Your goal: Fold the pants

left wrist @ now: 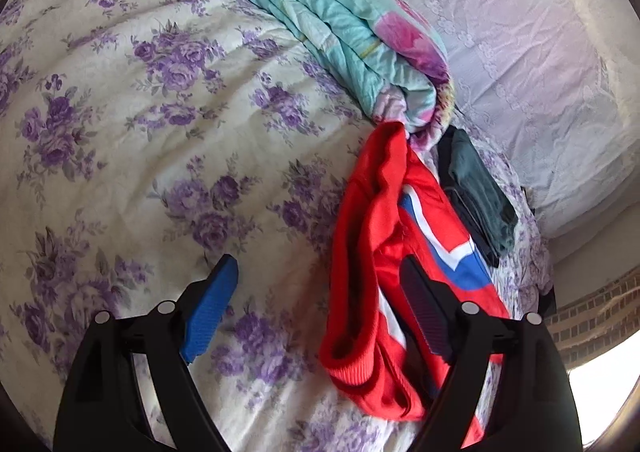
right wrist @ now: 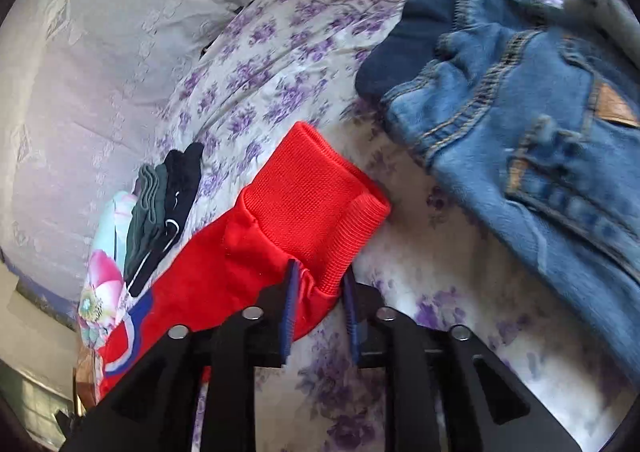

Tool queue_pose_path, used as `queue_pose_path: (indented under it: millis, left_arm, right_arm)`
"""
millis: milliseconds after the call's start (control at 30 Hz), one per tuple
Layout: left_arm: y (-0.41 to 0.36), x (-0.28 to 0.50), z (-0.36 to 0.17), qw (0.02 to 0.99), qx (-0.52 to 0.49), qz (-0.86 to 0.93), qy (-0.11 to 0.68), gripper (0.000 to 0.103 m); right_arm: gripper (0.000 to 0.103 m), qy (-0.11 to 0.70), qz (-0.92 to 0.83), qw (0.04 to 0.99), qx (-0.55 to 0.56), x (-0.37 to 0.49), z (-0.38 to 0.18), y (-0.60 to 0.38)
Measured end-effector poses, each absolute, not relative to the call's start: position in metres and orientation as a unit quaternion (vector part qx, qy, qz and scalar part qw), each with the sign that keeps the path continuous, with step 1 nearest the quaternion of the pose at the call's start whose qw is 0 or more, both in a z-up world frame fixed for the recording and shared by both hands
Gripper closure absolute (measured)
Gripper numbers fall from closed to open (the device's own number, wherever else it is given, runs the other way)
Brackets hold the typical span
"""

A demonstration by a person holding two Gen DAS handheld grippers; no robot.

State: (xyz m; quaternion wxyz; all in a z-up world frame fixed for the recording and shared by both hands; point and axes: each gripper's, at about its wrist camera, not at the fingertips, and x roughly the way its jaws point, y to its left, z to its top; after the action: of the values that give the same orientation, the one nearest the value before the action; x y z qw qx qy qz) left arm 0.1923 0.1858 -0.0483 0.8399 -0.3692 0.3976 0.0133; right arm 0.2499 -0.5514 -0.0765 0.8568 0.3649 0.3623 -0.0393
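Red track pants (left wrist: 372, 252) with a blue and white stripe lie bunched on the floral bed sheet (left wrist: 140, 112). My left gripper (left wrist: 320, 276) is open; its right finger hangs over the pants and its left finger over bare sheet. In the right wrist view the pants (right wrist: 240, 252) run from lower left up to a ribbed red cuff (right wrist: 316, 192). My right gripper (right wrist: 320, 284) is nearly closed, with the red fabric just below the cuff between its blue pads.
A folded teal and pink floral blanket (left wrist: 340, 36) lies beyond the pants. Dark folded clothes (left wrist: 476, 188) sit beside them, also in the right wrist view (right wrist: 160, 208). Blue jeans (right wrist: 520, 112) lie at the right. A pale lace pillow (left wrist: 540, 72) lies behind.
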Motion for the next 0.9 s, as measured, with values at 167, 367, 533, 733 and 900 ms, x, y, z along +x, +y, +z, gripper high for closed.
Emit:
queue_pose_path:
  millis: [167, 367, 533, 733, 900]
  left_arm:
    - [0.176, 0.171, -0.052, 0.844, -0.351, -0.006, 0.406, 0.022]
    - [0.162, 0.15, -0.054, 0.85, -0.347, -0.034, 0.395, 0.023]
    - [0.144, 0.171, -0.061, 0.83, -0.366, -0.072, 0.415, 0.083]
    - [0.136, 0.177, -0.062, 0.832, -0.365, -0.065, 0.413, 0.096]
    - [0.169, 0.141, -0.048, 0.835, -0.395, -0.046, 0.38, 0.099]
  right_arm:
    - [0.036, 0.297, -0.068, 0.897, 0.321, 0.214, -0.041, -0.533]
    - [0.033, 0.362, -0.032, 0.88, 0.304, 0.228, -0.062, -0.511]
    - [0.03, 0.353, -0.029, 0.882, 0.311, 0.224, -0.061, -0.509]
    - [0.03, 0.316, 0.024, 0.884, 0.343, 0.181, -0.045, -0.496]
    - [0.026, 0.333, 0.084, 0.891, 0.297, 0.127, -0.02, -0.476]
